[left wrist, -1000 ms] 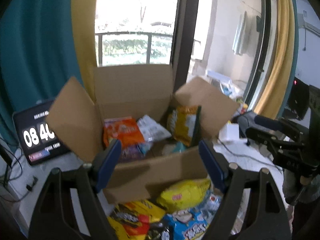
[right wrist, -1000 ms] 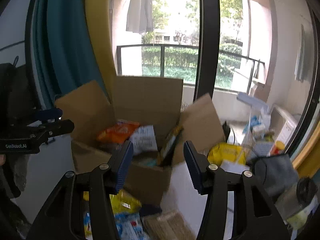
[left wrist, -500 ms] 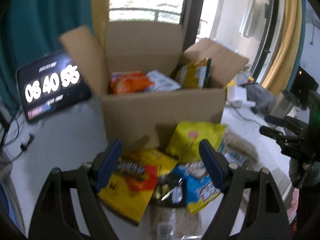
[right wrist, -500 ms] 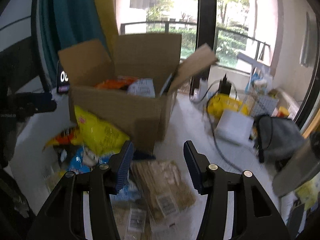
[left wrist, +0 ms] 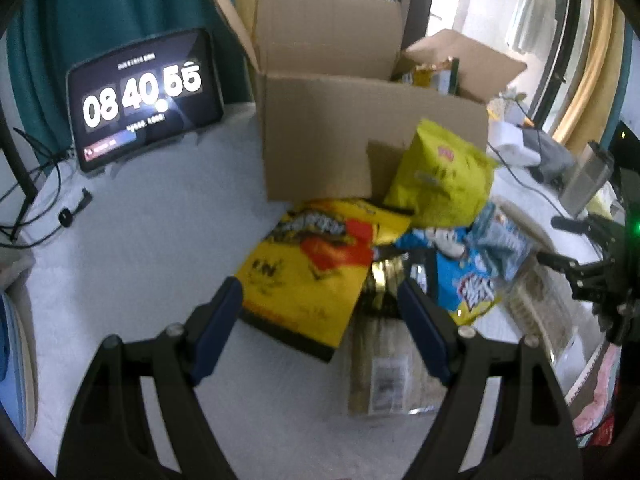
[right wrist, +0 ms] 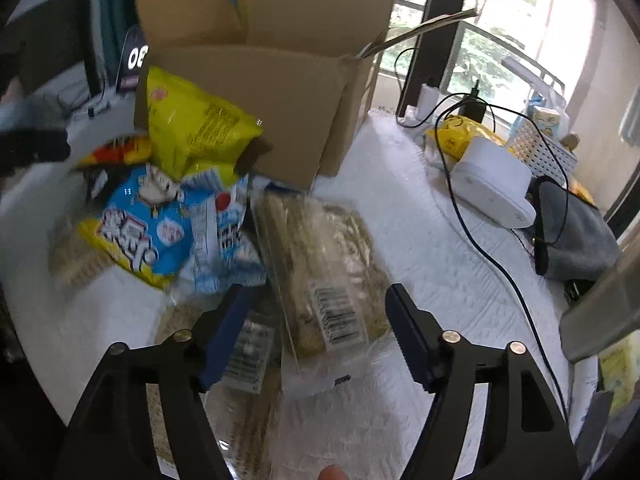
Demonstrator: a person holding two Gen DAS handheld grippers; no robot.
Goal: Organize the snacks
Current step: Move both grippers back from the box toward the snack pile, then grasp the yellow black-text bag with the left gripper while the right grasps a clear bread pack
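Left wrist view: our left gripper (left wrist: pixel 320 312) stood spread wide, grasping nothing; the yellow-and-red snack bag (left wrist: pixel 316 268) lay between and just beyond its fingers (left wrist: pixel 218 326) on the table (left wrist: pixel 132 264), before the cardboard box (left wrist: pixel 360 128).

Right wrist view: our right gripper (right wrist: pixel 316 320) was opening, with the clear noodle packet (right wrist: pixel 324 276) lying between its fingers (right wrist: pixel 408 332), unpressed; the blue snack bag (right wrist: pixel 148 232) lay left.

R tool (right wrist: pixel 316 312) jaws opening over clear-wrapped cracker pack (right wrist: pixel 320 264), w/ cardboard box (right wrist: pixel 256 92) behind.
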